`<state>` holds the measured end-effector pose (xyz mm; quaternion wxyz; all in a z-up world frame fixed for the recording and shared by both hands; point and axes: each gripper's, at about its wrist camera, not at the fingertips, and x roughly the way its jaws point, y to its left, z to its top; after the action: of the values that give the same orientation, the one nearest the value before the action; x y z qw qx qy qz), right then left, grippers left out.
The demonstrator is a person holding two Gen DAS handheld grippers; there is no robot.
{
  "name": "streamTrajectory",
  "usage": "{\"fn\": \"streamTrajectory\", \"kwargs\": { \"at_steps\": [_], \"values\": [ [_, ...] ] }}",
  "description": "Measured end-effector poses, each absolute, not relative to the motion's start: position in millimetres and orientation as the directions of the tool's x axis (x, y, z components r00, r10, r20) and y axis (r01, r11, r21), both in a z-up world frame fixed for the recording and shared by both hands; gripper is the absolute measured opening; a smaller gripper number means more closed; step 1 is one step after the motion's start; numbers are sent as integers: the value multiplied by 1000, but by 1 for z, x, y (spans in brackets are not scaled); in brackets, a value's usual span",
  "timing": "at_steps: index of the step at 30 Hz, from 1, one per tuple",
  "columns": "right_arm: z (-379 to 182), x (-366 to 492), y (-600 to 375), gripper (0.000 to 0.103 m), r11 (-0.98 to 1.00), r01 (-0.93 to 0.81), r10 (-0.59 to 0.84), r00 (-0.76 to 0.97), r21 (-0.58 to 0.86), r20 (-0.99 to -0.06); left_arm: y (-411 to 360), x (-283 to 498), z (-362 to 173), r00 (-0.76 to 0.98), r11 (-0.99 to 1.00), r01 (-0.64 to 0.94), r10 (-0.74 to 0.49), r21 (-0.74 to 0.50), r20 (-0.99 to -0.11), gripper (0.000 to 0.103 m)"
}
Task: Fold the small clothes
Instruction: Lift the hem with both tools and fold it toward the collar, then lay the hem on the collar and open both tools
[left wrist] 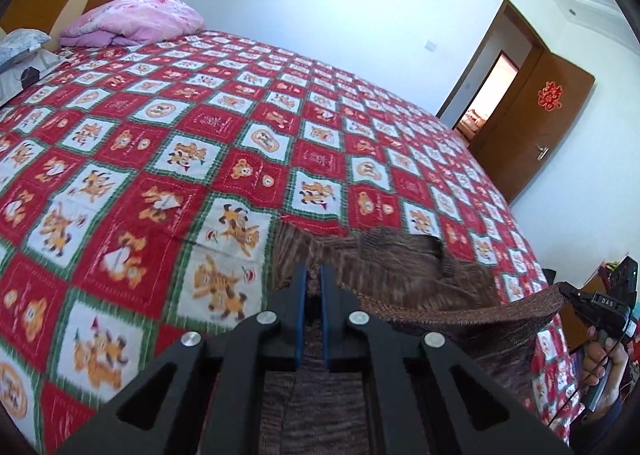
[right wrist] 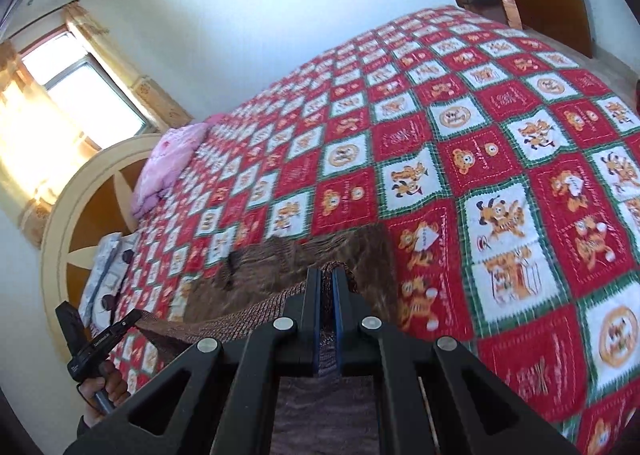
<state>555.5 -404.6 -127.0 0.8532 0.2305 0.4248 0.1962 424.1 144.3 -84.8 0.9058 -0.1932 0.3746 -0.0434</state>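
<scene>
The left gripper (left wrist: 314, 275) and the right gripper (right wrist: 327, 279) each have their fingers clamped on an edge of the brown knitted garment (left wrist: 400, 263). The garment hangs stretched between them, its far part lying on the bed's (left wrist: 200, 135) near edge, on the checked bedspread.

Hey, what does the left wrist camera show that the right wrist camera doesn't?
Only the left wrist view shows the red paper decoration on the open brown wooden door.

Only the right wrist view shows the sunlit window with its yellow patterned curtain.

Both show the red-and-white cartoon-patterned bedspread, the pink crumpled quilt and the brown knitted garment, stretched between the left gripper and right gripper, each shut on its edge.
</scene>
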Motion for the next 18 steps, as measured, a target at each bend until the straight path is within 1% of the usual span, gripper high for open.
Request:
{"fn": "streamTrajectory", "kwargs": {
  "at_steps": [8, 10, 12, 13, 14, 16, 18],
  "values": [
    [-176, 624, -386, 5, 855, -79, 478, 501, 512, -721, 141, 471, -121, 661, 932, -77, -218, -354, -718, 7],
    [-191, 642, -385, 8, 876, -55, 441, 495, 479, -749, 142, 478, -127, 666, 946, -106, -162, -308, -728, 8],
    [-198, 653, -389, 20, 897, -26, 388, 524, 441, -758, 148, 482, -131, 672, 950, -138, -119, -282, -731, 8],
    [-198, 652, -392, 37, 898, -21, 379, 543, 439, -749, 155, 481, -131, 674, 947, -159, -102, -279, -732, 8],
    [-197, 649, -395, 43, 889, -29, 393, 559, 457, -730, 160, 478, -131, 676, 944, -173, -93, -280, -731, 8],
    [-194, 640, -396, 43, 883, -66, 418, 564, 466, -713, 166, 471, -131, 677, 944, -161, -107, -288, -728, 8],
    [-190, 627, -391, 43, 905, -105, 393, 572, 411, -720, 166, 461, -133, 672, 959, -146, -85, -243, -736, 9]
  ]
}}
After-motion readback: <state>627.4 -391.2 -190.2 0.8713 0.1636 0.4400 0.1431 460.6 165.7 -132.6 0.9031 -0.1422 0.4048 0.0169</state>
